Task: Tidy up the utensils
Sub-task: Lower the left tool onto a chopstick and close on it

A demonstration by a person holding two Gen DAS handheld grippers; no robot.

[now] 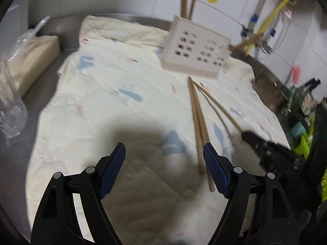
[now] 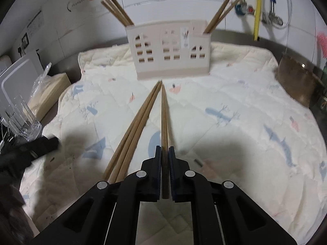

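Left tongs (image 1: 164, 170) gape wide; right tongs (image 2: 165, 173) are clamped.

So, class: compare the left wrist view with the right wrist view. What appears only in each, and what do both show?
Only the left wrist view shows the open left gripper from behind its blue pads, and green items at the right edge.

Only the right wrist view shows the right gripper shut on a chopstick, a white board at the left, and chopsticks standing in both end compartments of the holder.

Both show the holder, the loose chopsticks on the quilted cloth, the clear glass and the yellow hose.
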